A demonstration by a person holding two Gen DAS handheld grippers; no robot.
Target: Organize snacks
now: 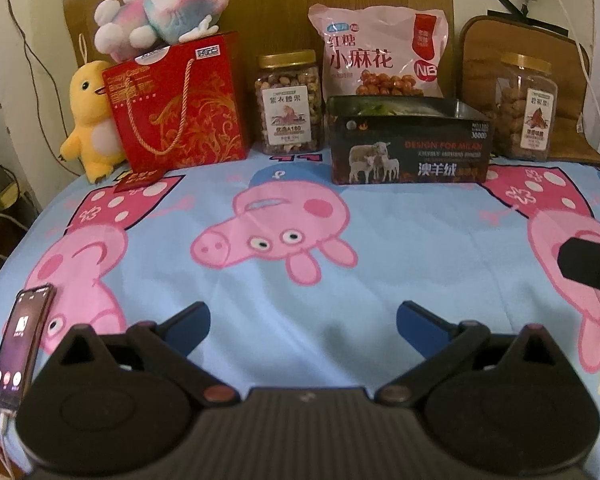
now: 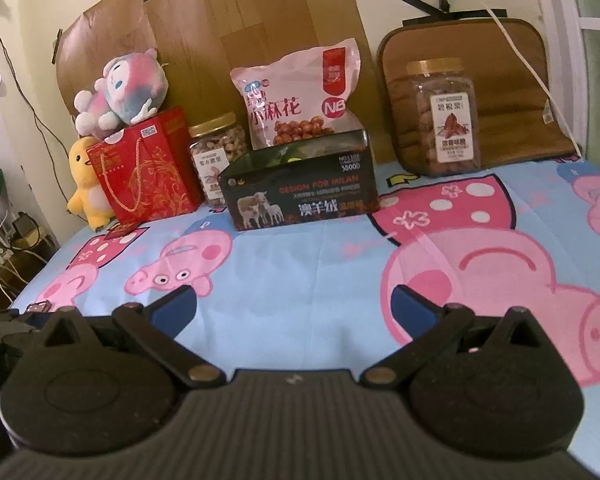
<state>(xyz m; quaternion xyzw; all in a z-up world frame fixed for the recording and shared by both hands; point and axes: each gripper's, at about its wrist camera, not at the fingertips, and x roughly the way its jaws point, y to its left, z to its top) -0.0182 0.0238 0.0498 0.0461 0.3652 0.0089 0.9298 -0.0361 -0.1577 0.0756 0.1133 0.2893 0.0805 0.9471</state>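
A black open box (image 1: 410, 148) (image 2: 300, 190) with sheep printed on it stands at the back of the table. Behind it leans a pink snack bag (image 1: 380, 50) (image 2: 300, 96). A clear nut jar (image 1: 289, 102) (image 2: 216, 156) with a gold lid stands left of the box. A second jar (image 1: 526, 106) (image 2: 444, 118) stands to its right. My left gripper (image 1: 303, 320) is open and empty above the cloth, well short of the snacks. My right gripper (image 2: 294, 306) is open and empty too; part of it shows at the right edge of the left wrist view (image 1: 590, 266).
A red gift bag (image 1: 180, 104) (image 2: 148, 168) stands at the back left with a pink plush (image 1: 160, 2) (image 2: 120, 92) on top and a yellow plush (image 1: 90, 116) (image 2: 84, 182) beside it. A phone (image 1: 18, 348) lies at the front left. A cartoon-pig cloth (image 1: 300, 208) covers the table.
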